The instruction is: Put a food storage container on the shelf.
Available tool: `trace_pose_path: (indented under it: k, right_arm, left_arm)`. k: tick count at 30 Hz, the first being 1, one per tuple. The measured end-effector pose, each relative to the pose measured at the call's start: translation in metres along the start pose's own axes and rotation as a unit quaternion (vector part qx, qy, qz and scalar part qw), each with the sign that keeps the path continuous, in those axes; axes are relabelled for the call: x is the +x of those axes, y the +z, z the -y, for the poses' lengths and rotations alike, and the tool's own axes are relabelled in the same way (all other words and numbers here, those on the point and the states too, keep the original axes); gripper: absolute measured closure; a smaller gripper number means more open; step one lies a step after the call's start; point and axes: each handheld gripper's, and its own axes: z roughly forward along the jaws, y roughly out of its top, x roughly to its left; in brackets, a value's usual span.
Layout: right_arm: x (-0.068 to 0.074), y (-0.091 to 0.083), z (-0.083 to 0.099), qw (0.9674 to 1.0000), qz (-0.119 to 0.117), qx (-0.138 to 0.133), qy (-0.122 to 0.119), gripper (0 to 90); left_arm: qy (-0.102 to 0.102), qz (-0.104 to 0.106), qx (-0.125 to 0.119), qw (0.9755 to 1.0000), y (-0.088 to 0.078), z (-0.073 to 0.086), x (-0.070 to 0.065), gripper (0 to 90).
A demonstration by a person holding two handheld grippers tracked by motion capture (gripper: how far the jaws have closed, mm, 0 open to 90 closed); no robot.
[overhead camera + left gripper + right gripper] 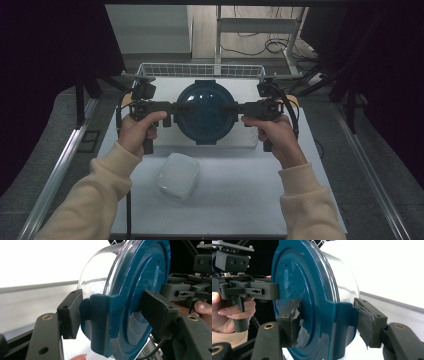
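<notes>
A round clear bowl with a dark teal clip-on lid (206, 114) hangs between my two grippers over the far part of the white table top (240, 190). My left gripper (183, 107) is shut on the lid's left clip tab. My right gripper (232, 107) is shut on the opposite tab. In the left gripper view the bowl's lid (140, 277) stands on edge, and my left gripper (115, 312) has one pad on the tab and the other on the lid's face. The right gripper view shows the lid (312, 277) clamped the same way by my right gripper (329, 321).
A small white square lidded box (178, 175) lies on the table near the front, between the person's forearms. A wire basket (200, 70) stands at the table's back edge, just behind the bowl. Metal rails run along both sides of the table.
</notes>
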Motion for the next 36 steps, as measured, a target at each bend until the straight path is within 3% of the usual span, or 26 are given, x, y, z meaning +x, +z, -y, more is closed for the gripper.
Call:
trace_pose_path:
  k: [18,28,36]
  right_arm:
    - [-0.002,0.011,-0.052,1.0000,0.004,-0.001,0.002,41.0]
    - [-0.017,0.025,-0.079,0.9999,0.006,0.010,0.008,41.5]
    - [-0.031,0.034,-0.089,0.9997,0.007,0.018,0.017,41.6]
  left_arm:
    - [-0.002,0.005,-0.001,1.0000,-0.002,-0.054,0.012,34.8]
    - [-0.016,0.015,0.006,0.9997,0.010,-0.080,0.033,34.8]
    - [-0.033,0.017,0.016,0.9992,0.022,-0.089,0.047,34.8]
